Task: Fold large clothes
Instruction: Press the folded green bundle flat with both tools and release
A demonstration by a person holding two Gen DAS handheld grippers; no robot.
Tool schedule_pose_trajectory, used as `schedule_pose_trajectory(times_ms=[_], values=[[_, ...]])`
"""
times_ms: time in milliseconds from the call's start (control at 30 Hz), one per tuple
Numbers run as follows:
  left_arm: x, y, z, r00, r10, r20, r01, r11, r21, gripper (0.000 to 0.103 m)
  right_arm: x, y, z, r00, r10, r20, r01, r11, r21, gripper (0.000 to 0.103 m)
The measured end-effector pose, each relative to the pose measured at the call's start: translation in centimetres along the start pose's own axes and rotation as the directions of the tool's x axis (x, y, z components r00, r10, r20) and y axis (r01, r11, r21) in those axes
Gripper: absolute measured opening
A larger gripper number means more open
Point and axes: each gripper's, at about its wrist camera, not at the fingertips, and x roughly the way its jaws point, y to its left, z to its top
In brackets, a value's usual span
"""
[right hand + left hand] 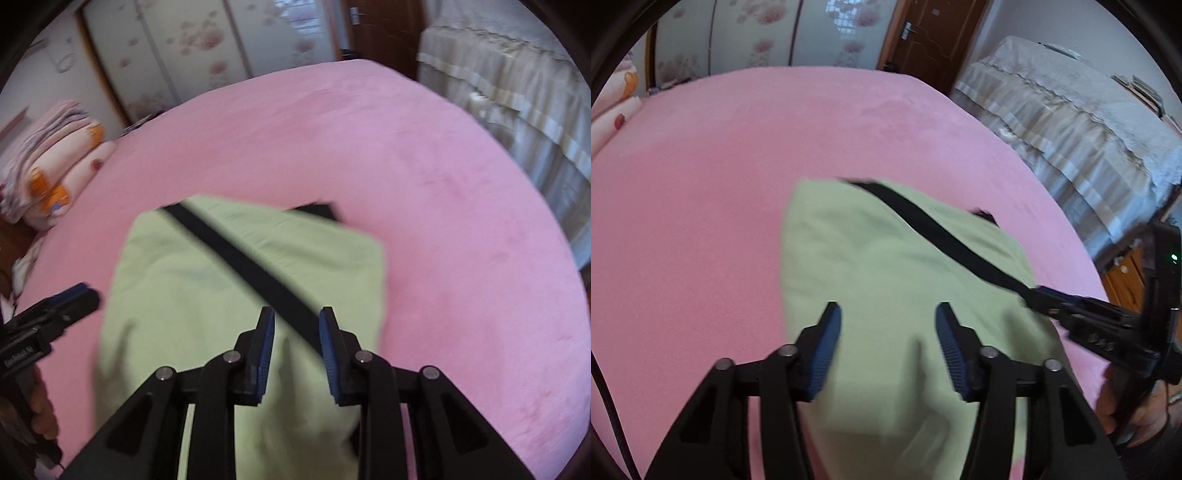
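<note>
A light green garment with a black band running across it lies folded on the pink bed. My left gripper hovers over its near part, open, with only cloth below the gap. In the right wrist view the same garment fills the middle, and my right gripper stands over the near end of the black band, jaws apart and pads not pressing. The right gripper reaches in from the right. The left gripper shows at the garment's left edge.
Stacked bedding lies at the bed's left side. A flowered wardrobe and a wooden door stand behind. Furniture under a lace cover lines the right side. A hand holds the right gripper's handle.
</note>
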Motion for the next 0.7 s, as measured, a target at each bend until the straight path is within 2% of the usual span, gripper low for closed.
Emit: schedule_pose_trajectory(times_ms=[67, 133, 200, 233, 267, 300, 333, 700], values=[[0.9, -1.1, -2.1, 0.999, 0.020, -0.025, -0.020, 1.000, 0.000, 0.046, 0.8, 1.4, -1.4, 0.998, 0.052, -0.034, -0.052, 0.999, -0.015, 0.025], [1.8, -1.4, -4.0, 0.996, 0.076, -0.038, -0.074, 0.997, 0.037, 0.043, 2.4, 1.3, -2.7, 0.998, 0.009, -0.068, -0.012, 0.999, -0.044, 0.025], [2.0, -1.9, -5.1, 0.995, 0.095, -0.023, -0.093, 0.994, 0.065, 0.042, 3.3, 0.1, -3.6, 0.995, -0.065, -0.070, 0.061, 0.997, -0.053, 0.005], [1.9, -1.7, -5.5, 0.995, 0.093, -0.016, -0.092, 0.993, 0.073, 0.042, 3.1, -0.8, -4.0, 0.994, -0.089, -0.056, 0.087, 0.995, -0.043, 0.001], [1.5, -1.7, -5.9, 0.996, 0.091, -0.013, -0.090, 0.993, 0.080, 0.042, 3.0, -2.4, -4.2, 0.991, -0.125, -0.042, 0.124, 0.992, -0.022, 0.000], [1.2, -1.3, -6.2, 0.996, 0.089, -0.012, -0.088, 0.992, 0.088, 0.042, 2.7, -3.6, -4.5, 0.992, -0.123, -0.036, 0.123, 0.992, 0.002, 0.000], [1.2, -1.4, -6.4, 0.996, 0.091, -0.013, -0.089, 0.991, 0.102, 0.042, 2.5, -4.7, -4.8, 0.996, -0.077, -0.043, 0.078, 0.997, 0.027, 0.000], [0.4, -1.0, -6.2, 0.995, 0.103, -0.015, -0.101, 0.989, 0.110, 0.044, 1.9, -5.0, -5.0, 0.996, -0.077, -0.049, 0.080, 0.994, 0.073, 0.000]])
